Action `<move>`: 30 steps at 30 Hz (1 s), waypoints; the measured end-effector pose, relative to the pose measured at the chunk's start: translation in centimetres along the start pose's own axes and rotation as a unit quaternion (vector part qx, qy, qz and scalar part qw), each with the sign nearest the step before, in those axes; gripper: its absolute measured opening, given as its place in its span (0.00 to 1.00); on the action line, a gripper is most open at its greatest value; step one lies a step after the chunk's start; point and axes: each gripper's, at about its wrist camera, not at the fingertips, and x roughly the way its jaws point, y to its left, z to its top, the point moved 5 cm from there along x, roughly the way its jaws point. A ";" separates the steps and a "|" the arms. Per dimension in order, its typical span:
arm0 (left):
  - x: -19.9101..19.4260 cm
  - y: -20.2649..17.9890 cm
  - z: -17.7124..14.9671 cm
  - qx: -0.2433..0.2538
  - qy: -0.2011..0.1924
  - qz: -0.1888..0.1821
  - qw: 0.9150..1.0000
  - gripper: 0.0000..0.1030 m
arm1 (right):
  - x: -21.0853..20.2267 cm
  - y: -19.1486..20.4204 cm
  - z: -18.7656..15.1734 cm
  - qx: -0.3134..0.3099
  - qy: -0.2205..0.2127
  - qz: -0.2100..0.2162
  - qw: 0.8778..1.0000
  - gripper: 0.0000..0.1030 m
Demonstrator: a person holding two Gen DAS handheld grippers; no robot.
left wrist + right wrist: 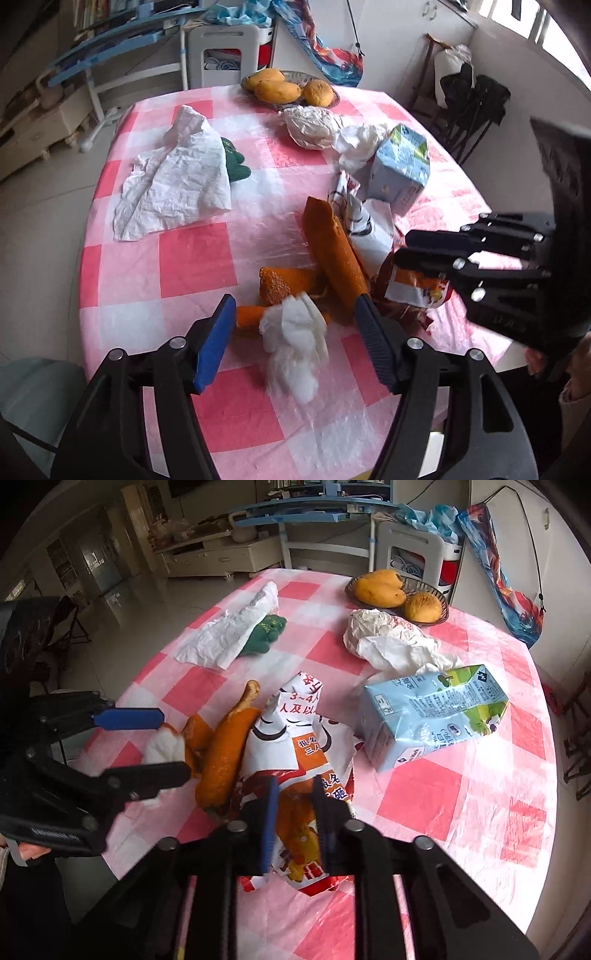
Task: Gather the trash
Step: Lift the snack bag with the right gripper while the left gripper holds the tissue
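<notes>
My left gripper (295,301) is open, its blue pads on either side of a crumpled white tissue (295,343) without pressing it. Orange peel strips (336,254) lie just beyond. In the right wrist view the same gripper (171,744) straddles the tissue (164,747) beside the peels (225,753). My right gripper (295,786) is shut on a red, orange and white printed wrapper (291,731). The left wrist view shows that gripper (404,247) at the right, clamping the wrapper (413,288). A dented blue milk carton (432,716) lies on its side behind.
The table wears a pink checked cloth (195,258). On it lie a large white sheet (177,177) over a green item (236,166), a crumpled white bag (314,125) and a basket (443,607) of mangoes. Chairs and shelves ring the table.
</notes>
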 end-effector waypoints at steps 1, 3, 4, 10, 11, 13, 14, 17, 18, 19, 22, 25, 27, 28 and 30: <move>0.1 0.1 -0.1 0.002 0.001 0.006 1.000 0.52 | -0.1 -0.1 0.0 0.001 -0.001 0.000 1.000 0.12; 0.2 0.4 -0.1 0.003 0.006 0.017 1.000 0.41 | -0.2 -0.3 0.0 0.006 -0.004 0.000 1.000 0.11; 0.1 0.7 -0.1 -0.002 0.007 0.018 1.000 0.37 | -0.3 -0.3 0.0 0.008 -0.006 0.000 1.000 0.11; -1.1 1.4 -0.4 -0.001 0.016 -0.002 1.000 0.42 | -0.3 -0.7 0.2 0.022 -0.007 0.011 1.000 0.14; -1.5 1.6 -0.6 0.000 0.016 0.001 1.000 0.52 | -0.3 -0.7 0.3 0.024 -0.006 0.014 1.000 0.26; -2.1 1.9 -0.6 0.004 0.010 0.016 1.000 0.59 | -0.3 -0.7 0.2 0.022 -0.006 0.008 1.000 0.47; -2.2 1.9 -0.6 0.009 0.012 0.021 1.000 0.59 | -0.2 -0.5 0.1 0.016 -0.004 0.007 1.000 0.48; -2.1 2.1 -0.8 0.012 0.024 0.025 0.999 0.59 | 0.2 0.0 -0.1 0.006 0.003 0.013 1.000 0.48; -1.9 2.0 -0.9 0.016 0.028 0.023 0.999 0.59 | 0.3 0.1 -0.1 0.003 0.005 0.013 1.000 0.48; -1.6 1.7 -1.1 0.025 0.035 0.023 0.999 0.59 | 0.5 0.3 -0.2 -0.001 0.009 0.011 1.000 0.48; -0.5 0.2 -2.0 0.069 0.056 0.028 0.996 0.49 | 0.8 0.5 -0.3 -0.008 0.013 0.010 1.000 0.37; 0.6 -0.3 -2.3 0.071 0.067 0.024 0.995 0.16 | 0.4 0.4 -0.1 -0.003 0.003 0.017 1.000 0.19; 0.4 -0.3 -2.1 0.069 0.061 0.022 0.995 0.11 | -0.2 0.1 0.0 0.008 -0.006 0.022 1.000 0.04; 0.1 -0.1 -1.9 0.065 0.053 0.029 0.996 0.11 | -0.5 -0.2 0.1 0.015 -0.013 0.025 0.999 0.04; -0.7 0.2 -1.3 0.053 0.026 0.031 0.998 0.11 | -1.1 -0.5 0.2 0.028 -0.023 0.033 0.999 0.03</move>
